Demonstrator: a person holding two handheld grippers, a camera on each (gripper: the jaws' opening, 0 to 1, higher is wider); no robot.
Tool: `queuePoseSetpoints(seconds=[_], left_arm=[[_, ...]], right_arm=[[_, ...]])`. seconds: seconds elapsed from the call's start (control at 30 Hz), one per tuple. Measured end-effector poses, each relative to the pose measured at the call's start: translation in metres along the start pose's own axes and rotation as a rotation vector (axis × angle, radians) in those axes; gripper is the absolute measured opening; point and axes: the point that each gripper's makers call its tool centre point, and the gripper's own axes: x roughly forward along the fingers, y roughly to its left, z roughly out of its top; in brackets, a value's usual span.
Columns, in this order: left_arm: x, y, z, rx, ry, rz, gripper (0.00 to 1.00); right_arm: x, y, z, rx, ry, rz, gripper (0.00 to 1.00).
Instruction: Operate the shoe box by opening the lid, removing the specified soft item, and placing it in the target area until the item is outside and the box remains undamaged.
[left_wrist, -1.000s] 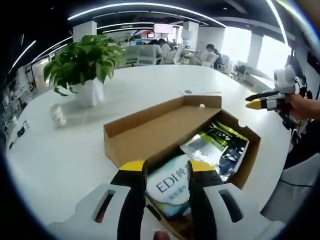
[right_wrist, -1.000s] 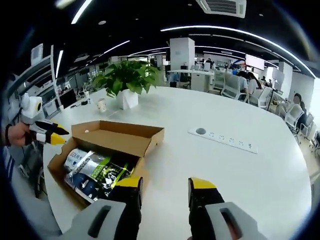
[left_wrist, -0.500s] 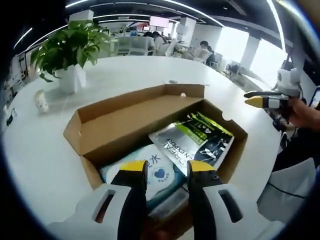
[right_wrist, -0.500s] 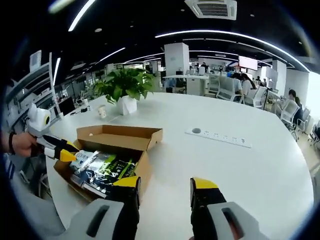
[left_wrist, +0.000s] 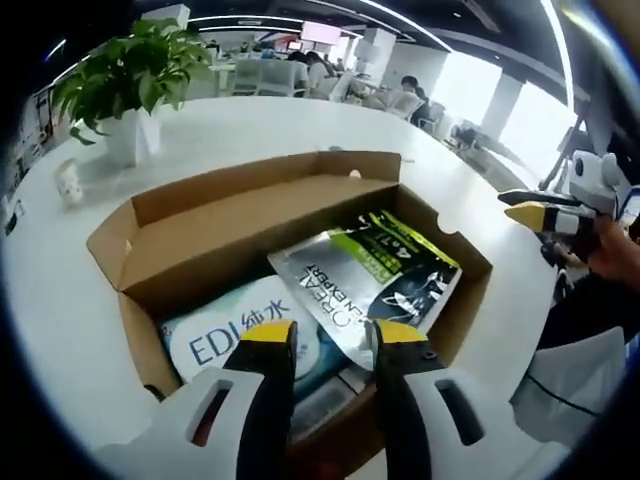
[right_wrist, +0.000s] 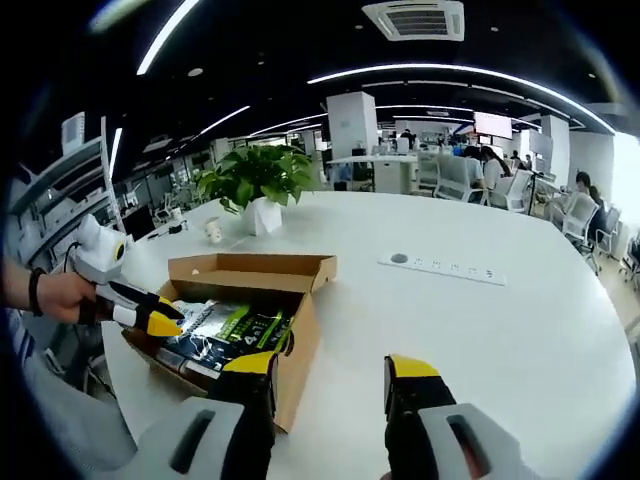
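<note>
Cardboard box (left_wrist: 250, 225) open; both tongs (left_wrist: 322, 335) (right_wrist: 332, 368) apart, empty. Left should pinch the pouch (left_wrist: 365, 275) edge, clear of walls.

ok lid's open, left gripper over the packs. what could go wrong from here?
1. The silver-green pouch overlaps the white EDI wipes pack; the open left gripper may pinch the wrong one, or both.
2. Its jaws hang close to the shoe box near wall; going down there could crush the cardboard.
3. The right gripper is off the box, so a snagged pack could drag it.
</note>
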Motion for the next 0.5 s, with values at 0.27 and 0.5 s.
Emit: queuePoseSetpoints(seconds=[0.27, 0.5], left_arm=[[0.005, 0.001, 0.001, -0.071, -0.003, -0.011, 0.27], [0.008, -0.006, 0.003, -0.106, -0.003, -0.028, 0.25]], right_arm=[[-0.007, 0.002, -0.008, 0.000, 0.002, -0.007, 0.40], [-0.013, 0.003, -0.016, 0.014, 0.009, -0.015, 0.40]])
